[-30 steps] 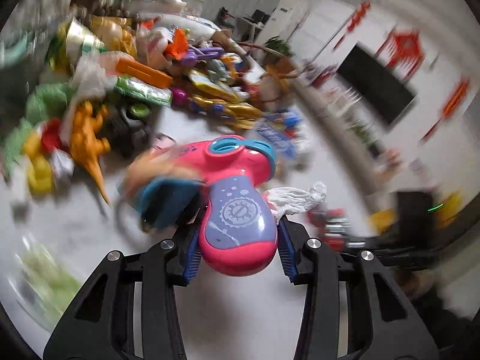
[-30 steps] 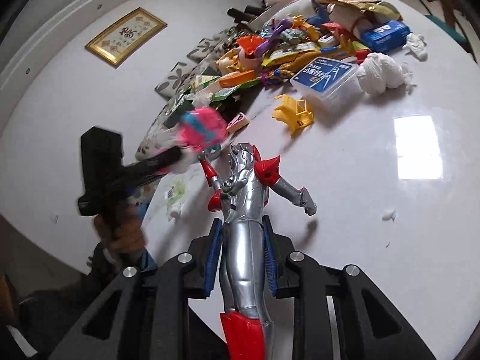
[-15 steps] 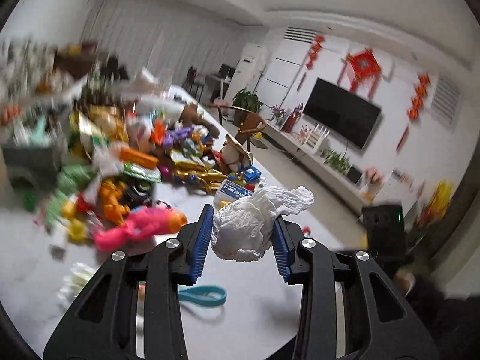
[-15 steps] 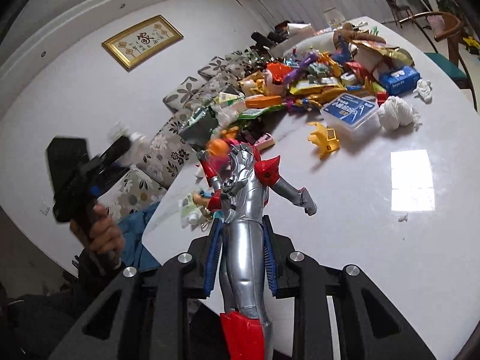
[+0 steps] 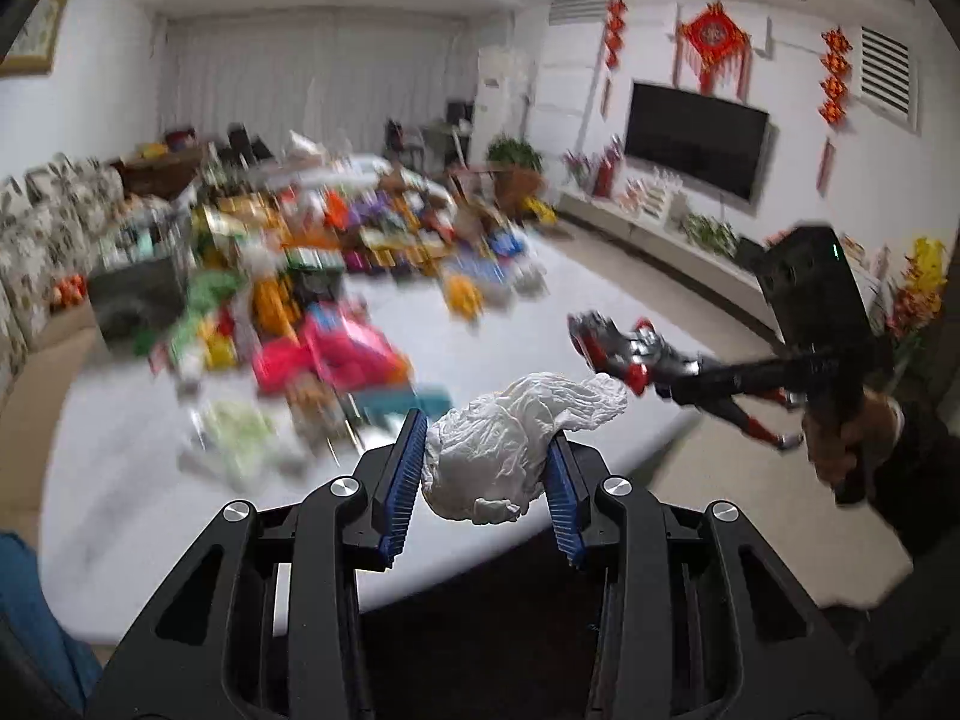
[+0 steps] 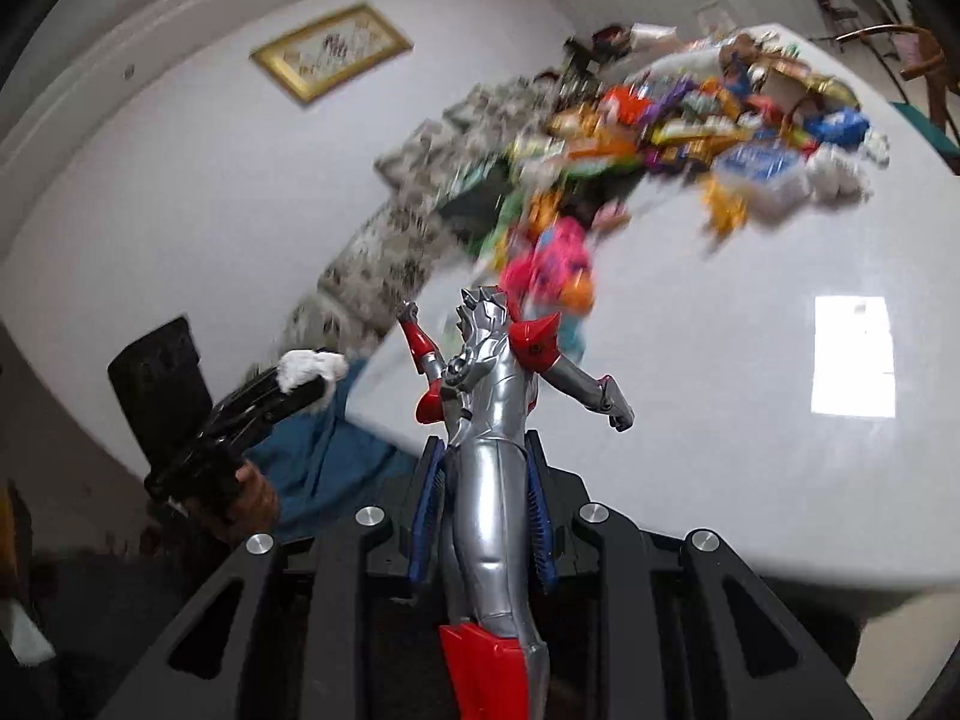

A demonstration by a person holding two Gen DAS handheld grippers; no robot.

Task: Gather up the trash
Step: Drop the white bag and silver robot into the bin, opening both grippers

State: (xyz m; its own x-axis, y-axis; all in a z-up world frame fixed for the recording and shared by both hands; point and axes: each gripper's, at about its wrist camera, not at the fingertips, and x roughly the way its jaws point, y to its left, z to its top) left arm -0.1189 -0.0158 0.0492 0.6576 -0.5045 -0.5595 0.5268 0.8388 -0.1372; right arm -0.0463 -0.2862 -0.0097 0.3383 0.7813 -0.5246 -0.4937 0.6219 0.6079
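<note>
My left gripper (image 5: 483,456) is shut on a crumpled white tissue (image 5: 504,450) and holds it in the air over the near edge of the white table (image 5: 120,468). It also shows in the right wrist view (image 6: 309,366), left of the table. My right gripper (image 6: 486,462) is shut on a silver and red action figure (image 6: 489,450), held upright off the table's near edge. The figure also shows in the left wrist view (image 5: 636,351), at the right.
A blurred heap of toys, wrappers and boxes (image 5: 312,264) covers the far half of the table (image 6: 720,396). A pink toy (image 5: 336,354) lies nearest. A floral sofa (image 5: 36,228) stands at the left, a TV wall (image 5: 696,144) at the right.
Both grippers have pulled back from the table toward its near edge, each keeping its load. A second ago the left gripper held the pink toy, which now lies on the table.
</note>
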